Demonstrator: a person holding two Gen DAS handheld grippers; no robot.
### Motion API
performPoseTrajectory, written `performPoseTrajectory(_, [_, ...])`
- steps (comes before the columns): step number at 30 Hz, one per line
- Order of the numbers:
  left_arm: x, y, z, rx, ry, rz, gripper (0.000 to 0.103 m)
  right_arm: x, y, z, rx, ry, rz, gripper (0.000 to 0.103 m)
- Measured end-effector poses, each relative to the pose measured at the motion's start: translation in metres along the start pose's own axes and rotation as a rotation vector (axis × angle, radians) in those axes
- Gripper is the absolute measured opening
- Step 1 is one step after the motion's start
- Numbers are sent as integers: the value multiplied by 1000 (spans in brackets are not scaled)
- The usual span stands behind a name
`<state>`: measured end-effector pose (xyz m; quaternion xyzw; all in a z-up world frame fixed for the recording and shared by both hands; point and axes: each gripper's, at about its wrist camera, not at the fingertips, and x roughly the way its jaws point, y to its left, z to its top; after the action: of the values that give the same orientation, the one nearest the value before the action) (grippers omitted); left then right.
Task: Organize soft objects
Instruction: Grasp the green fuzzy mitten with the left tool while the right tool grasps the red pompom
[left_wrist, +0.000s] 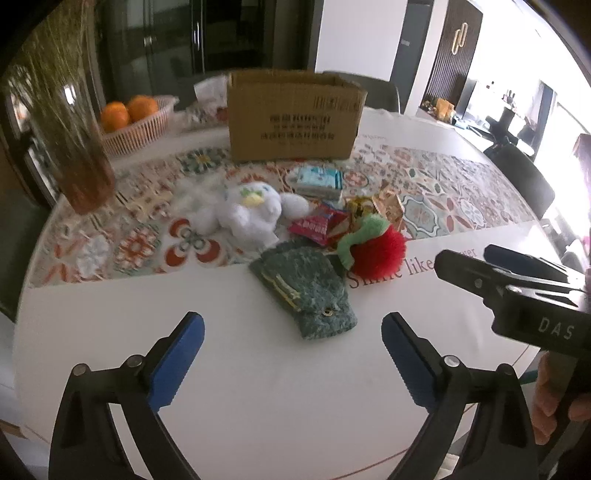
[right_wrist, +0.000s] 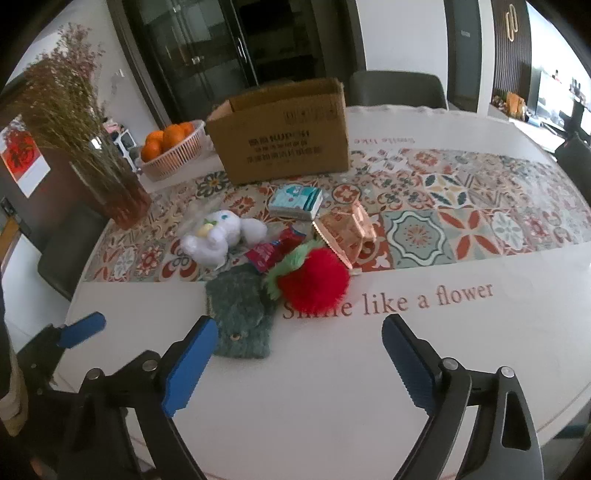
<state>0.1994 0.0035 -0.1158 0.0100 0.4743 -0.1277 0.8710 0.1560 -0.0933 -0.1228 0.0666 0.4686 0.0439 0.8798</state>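
While nothing has yet been gripped, the nearest soft thing to you is the green pouch, lying flat on the white part of the table, ahead of both grippers and apart from both. Its long axis runs from its far left corner toward its near right corner, snap end closest to you. In the left wrist view the pouch sits just ahead of the gap of the left gripper and slightly right of centre; in the right wrist view it lies off the left finger of the right gripper, partly hidden by that finger's blue pad. Your left hand is therefore judged the better placed, needing only a straight advance, with the wrist turned so the fingers close across the pouch's narrow width.

Both grippers stand wide open and hold nothing.

Just beyond the pouch, and touching or very nearly touching its far corner, lies the red pompom with its green frill; blur prevents a firmer finding. To the left, past the pouch, rests the white plush toy. Snack packets and a tissue pack lie among them and are not judged soft goods. Behind all of this stands the open cardboard box, the likely destination, well apart from both grippers.
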Motion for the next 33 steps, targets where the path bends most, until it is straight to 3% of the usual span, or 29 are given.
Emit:
performPoseTrajectory(7, [39, 5, 10, -83, 70, -57, 94, 39, -9, 17, 52, 50, 48, 83])
performPoseTrajectory(11, [59, 2, 13, -136, 104, -52, 93, 66, -17, 26, 72, 103, 107, 77])
performPoseTrajectory(24, [114, -19, 12, -155, 167, 85, 93, 139, -45, 36, 103, 285, 232, 67])
performPoseTrajectory(33, [139, -19, 14, -197, 204, 153, 84, 166, -41, 47, 78, 322, 270, 61])
